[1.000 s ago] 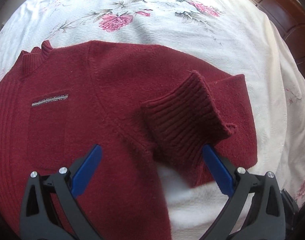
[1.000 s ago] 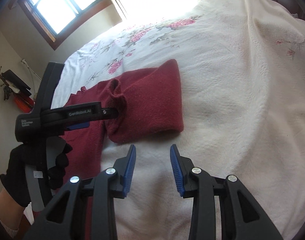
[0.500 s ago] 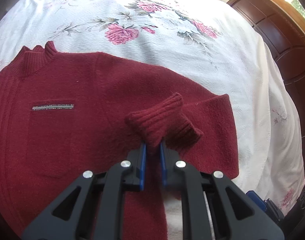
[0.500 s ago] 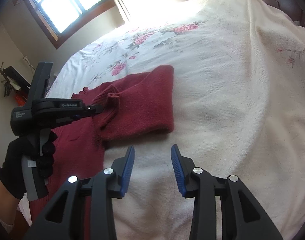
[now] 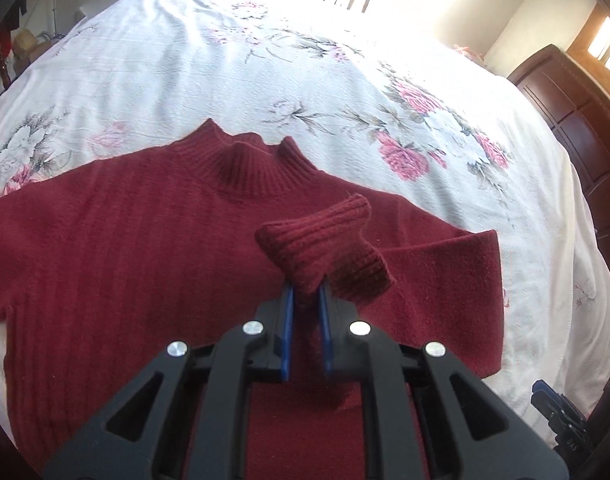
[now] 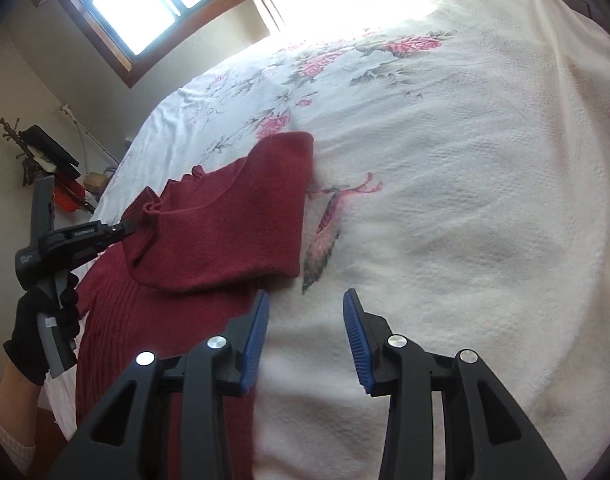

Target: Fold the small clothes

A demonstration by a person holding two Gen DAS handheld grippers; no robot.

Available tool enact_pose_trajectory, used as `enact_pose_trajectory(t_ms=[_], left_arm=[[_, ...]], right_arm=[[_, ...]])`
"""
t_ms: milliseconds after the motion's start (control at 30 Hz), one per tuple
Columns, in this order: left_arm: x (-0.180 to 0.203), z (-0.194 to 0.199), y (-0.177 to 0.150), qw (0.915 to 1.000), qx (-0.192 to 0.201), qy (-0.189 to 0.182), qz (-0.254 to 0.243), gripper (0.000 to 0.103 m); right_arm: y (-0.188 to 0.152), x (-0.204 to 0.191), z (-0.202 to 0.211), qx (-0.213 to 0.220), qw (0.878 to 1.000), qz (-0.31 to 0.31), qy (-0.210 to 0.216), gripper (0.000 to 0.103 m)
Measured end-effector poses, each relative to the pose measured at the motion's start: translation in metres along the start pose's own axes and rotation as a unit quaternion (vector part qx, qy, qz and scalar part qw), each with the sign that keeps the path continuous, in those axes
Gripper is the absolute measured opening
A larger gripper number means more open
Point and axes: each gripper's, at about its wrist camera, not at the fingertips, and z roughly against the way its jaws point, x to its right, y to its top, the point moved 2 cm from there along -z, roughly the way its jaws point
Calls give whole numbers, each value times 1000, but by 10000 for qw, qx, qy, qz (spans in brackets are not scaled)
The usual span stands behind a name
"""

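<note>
A dark red knitted sweater (image 5: 117, 248) lies flat on the bed, its ribbed collar (image 5: 249, 168) toward the far side. My left gripper (image 5: 307, 300) is shut on the ribbed sleeve cuff (image 5: 317, 244), holding it up over the sweater's body with the sleeve (image 6: 233, 224) folded inward. The right wrist view shows that left gripper (image 6: 127, 227) from the side, held by a black-gloved hand (image 6: 33, 320). My right gripper (image 6: 305, 320) hovers open over the bedspread just right of the sweater's edge, with nothing between its fingers.
The white bedspread (image 6: 465, 200) with pink flower prints (image 5: 401, 156) covers the whole bed. Dark wooden furniture (image 5: 577, 112) stands past the bed's right side. A window (image 6: 145, 4) and a rack with clutter (image 6: 45, 160) are at the far left wall.
My left gripper went from open to shut on the sleeve cuff, then carried it up and inward over the sweater. The right gripper stayed open and hardly moved.
</note>
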Motion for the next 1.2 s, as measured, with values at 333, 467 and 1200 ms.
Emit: enact_pose_trajectory(t_ms=[333,467,1200], left_arm=[[-51,-31,-13,9992,-274,243,166,29],[-66,-4,-16,9990,-21,403,194,47],[-22,-33,-17,9989,-34,472,12,17]], right_arm=[[20,-37,-99,-749,9971,-13,-161,37],[20,-40,-97,-736,9970,154,-194,38],[6,-62,-70,-459,9976,478,-181,44]])
